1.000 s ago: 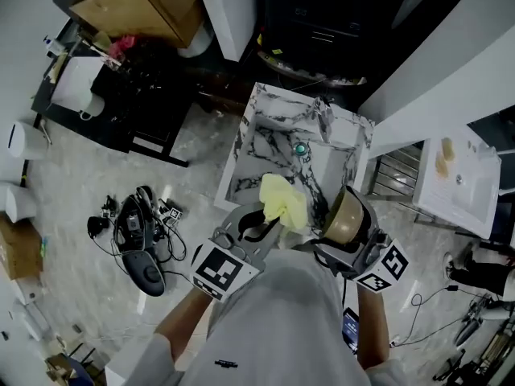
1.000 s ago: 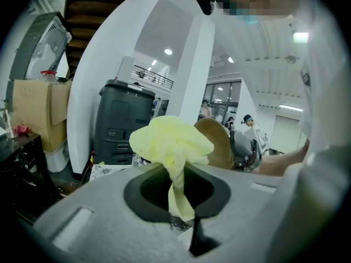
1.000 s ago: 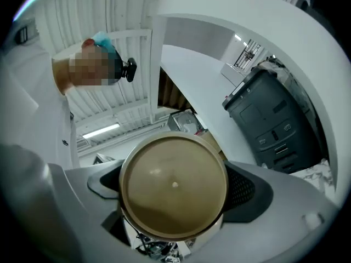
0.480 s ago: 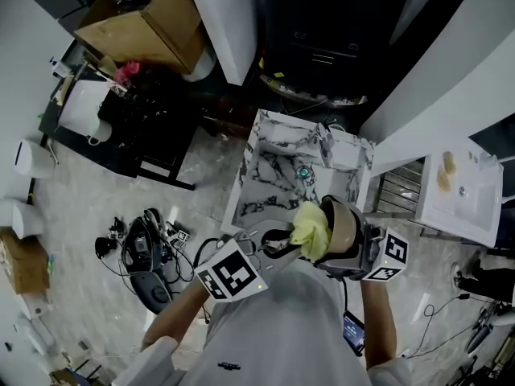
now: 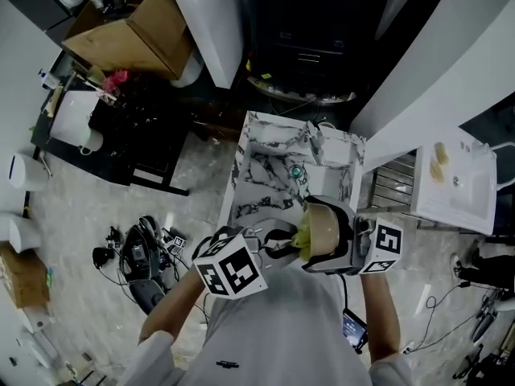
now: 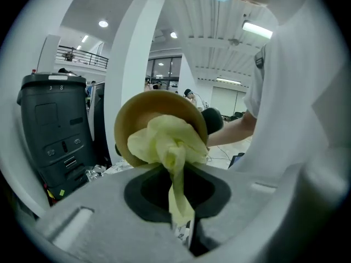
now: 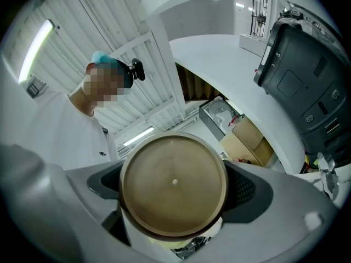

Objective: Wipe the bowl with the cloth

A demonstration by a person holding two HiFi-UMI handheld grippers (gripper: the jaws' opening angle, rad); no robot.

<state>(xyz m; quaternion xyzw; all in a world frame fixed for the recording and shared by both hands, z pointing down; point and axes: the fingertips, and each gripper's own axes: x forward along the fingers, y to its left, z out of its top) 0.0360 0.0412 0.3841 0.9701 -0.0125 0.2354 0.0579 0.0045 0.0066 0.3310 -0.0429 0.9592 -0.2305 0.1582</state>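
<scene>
I am looking steeply down from the head view at my two grippers, held close together in front of the person's pale shirt (image 5: 282, 328).

My left gripper (image 5: 278, 241) is pinching a yellow cloth (image 5: 302, 237). In the left gripper view its jaws are pressed together on a thin tail of the cloth (image 6: 167, 141), and the bunched part swells out past the fingertips (image 6: 219, 212). That bunch is pushed into the open mouth of the bowl (image 6: 143, 109), which faces this camera and tilts slightly up.

My right gripper (image 5: 331, 252) is clamped on the tan bowl (image 5: 326, 222). In the right gripper view the bowl's round underside (image 7: 173, 182) fills the gap between the jaws, one jaw on each side of it. A sliver of cloth (image 7: 171, 243) shows just below the bowl's lower edge.

The bowl and the cloth are both held in the air, touching each other, just in front of the near edge of a marble counter (image 5: 261, 163). A small teal thing (image 5: 296, 171) sits on that counter, well apart from the grippers; it is too small for me to tell what it is.

On the floor (image 5: 80, 207) to the left lies a tangle of dark cables (image 5: 133, 244). A cardboard box (image 5: 133, 30) stands at the upper left.
</scene>
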